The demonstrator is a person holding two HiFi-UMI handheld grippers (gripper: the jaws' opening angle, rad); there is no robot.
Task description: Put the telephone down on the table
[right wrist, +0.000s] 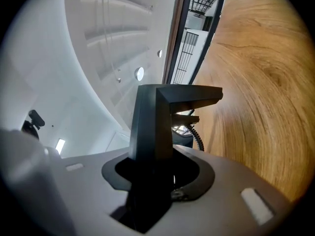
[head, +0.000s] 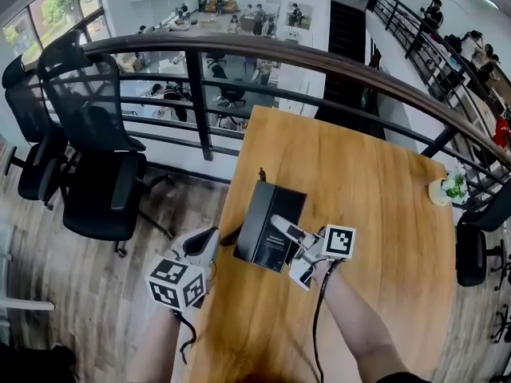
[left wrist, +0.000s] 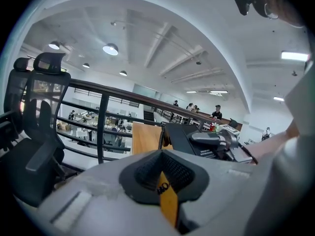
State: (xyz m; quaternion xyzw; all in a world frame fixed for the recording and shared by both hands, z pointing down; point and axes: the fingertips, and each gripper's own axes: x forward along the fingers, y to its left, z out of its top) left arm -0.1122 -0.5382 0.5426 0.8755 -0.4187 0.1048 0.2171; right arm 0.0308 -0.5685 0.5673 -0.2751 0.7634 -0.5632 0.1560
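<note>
The black telephone (head: 270, 222) hangs tilted over the near left part of the wooden table (head: 359, 182). My right gripper (head: 287, 230) is shut on its near right side. In the right gripper view the telephone (right wrist: 157, 127) stands up out of the right gripper (right wrist: 152, 181), its coiled cord (right wrist: 198, 139) beside the table (right wrist: 261, 92). My left gripper (head: 227, 236) is at the table's left edge, just left of the telephone, tips close to its side. In the left gripper view the left gripper (left wrist: 162, 176) looks shut and empty, the telephone (left wrist: 197, 139) ahead of it to the right.
A dark railing (head: 319, 62) curves round the table's far side, with a lower floor beyond it. Black office chairs (head: 96, 150) stand to the left on the wood floor. A small potted plant (head: 451, 188) sits at the table's right edge, another chair (head: 475, 246) beside it.
</note>
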